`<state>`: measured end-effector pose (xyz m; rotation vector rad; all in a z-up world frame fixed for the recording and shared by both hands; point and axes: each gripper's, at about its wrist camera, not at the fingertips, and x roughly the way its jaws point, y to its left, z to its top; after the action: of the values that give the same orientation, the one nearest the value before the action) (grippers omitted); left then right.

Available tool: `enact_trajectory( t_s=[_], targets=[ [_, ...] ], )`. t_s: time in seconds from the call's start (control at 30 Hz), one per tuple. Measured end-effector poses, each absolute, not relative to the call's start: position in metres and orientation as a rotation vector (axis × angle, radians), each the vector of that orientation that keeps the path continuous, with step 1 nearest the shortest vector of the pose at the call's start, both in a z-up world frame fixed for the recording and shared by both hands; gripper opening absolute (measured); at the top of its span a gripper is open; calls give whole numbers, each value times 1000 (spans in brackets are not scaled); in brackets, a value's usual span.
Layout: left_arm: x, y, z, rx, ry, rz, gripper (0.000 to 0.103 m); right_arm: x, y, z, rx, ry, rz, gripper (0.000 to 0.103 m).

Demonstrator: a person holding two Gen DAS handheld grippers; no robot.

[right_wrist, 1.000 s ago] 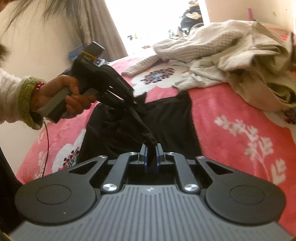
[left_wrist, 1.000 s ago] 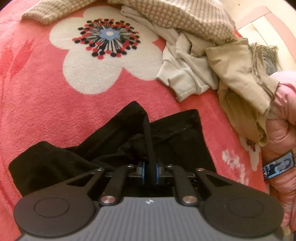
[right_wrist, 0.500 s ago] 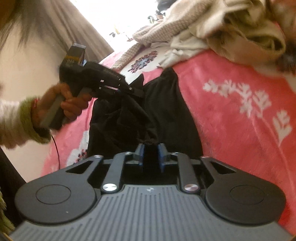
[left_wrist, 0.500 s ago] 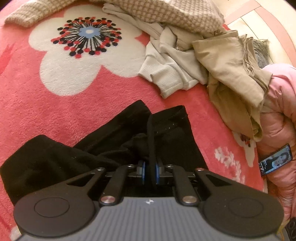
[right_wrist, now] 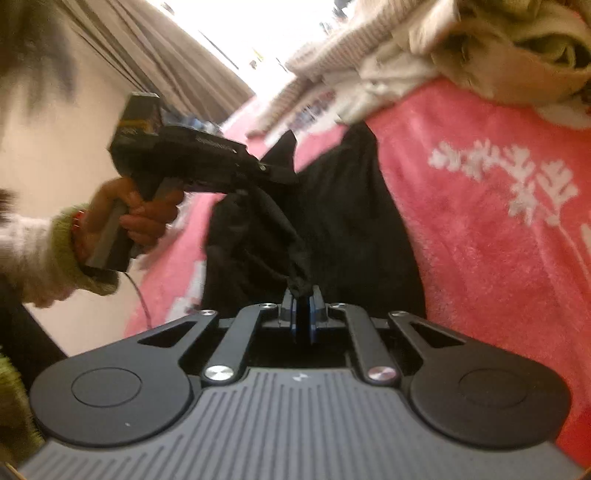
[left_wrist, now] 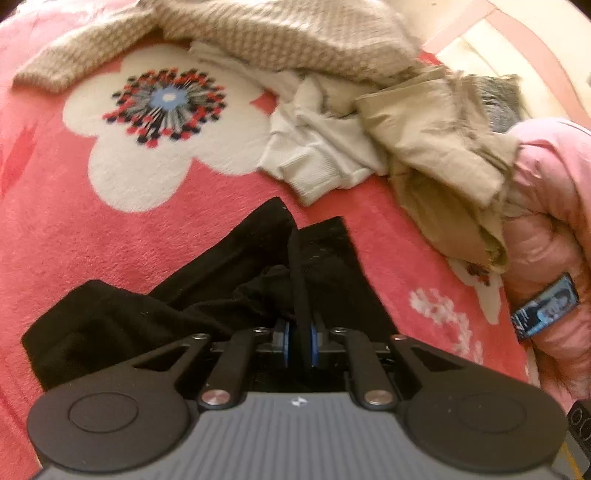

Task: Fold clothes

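Pink blanket [left_wrist: 74,229]: black garment [left_wrist: 332,266] (pinched) stretches away.

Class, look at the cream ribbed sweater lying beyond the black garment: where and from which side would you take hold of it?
Grip the cream sweater's ribbed cuff. It juts out free onto the pink blanket, clear of the pile, so bring the tongs in from the open blanket side, low.

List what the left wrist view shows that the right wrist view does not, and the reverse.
Only the left wrist view: the big flower print, a pink jacket and a phone.

Only the right wrist view: a hand holding the left gripper, a curtain and a bright window.

Both: the black garment on the pink blanket, the clothes pile, and each camera's own gripper, left and right, shut on black cloth.
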<state>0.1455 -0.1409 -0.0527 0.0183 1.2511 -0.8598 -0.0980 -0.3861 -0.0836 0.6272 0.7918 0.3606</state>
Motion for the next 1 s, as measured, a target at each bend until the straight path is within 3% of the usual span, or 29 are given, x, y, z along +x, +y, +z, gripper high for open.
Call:
enact_trajectory(
  t_s=[0.67,0.77,0.9,1.0],
  targets=[
    [128,-196,-76,120,1210,-924,14,-140,-412,-106,714,820,206,4],
    [126,-198,-75,141,1191,-967,25,-141,-412,-107,707,827,204,4],
    [124,-196,-69,126,1176,-1015,48,-138,-411,-114,686,852,194,5],
    [121,-190,-57,118,1141,-1071,55,-137,-410,-117,680,857,191,5]
  ],
)
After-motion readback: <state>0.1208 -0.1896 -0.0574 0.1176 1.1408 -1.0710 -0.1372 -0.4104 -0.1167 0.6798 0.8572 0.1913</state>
